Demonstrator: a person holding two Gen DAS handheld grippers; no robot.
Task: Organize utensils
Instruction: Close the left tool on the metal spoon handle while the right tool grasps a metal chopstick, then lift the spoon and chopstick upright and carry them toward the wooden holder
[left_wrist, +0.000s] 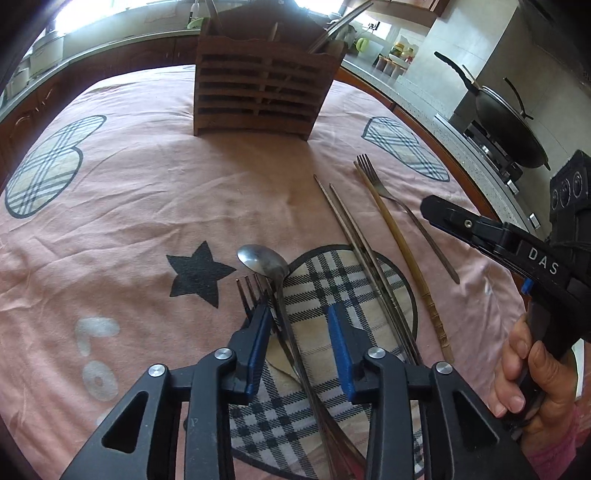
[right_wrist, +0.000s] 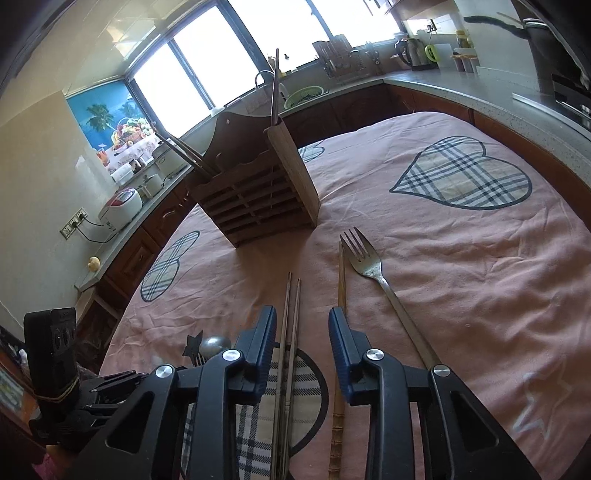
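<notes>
Though well apart from the holder (left_wrist: 258, 88), wok (left_wrist: 506, 122) beyond fork (left_wrist: 402, 210).

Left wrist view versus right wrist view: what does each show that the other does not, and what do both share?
Only the left wrist view shows the wok on the stove and the hand holding the right claw. Only the right wrist view shows the rice cooker and the kettle. Both share the wooden utensil holder, metal chopsticks, bamboo chopstick, fork and spoon.
</notes>
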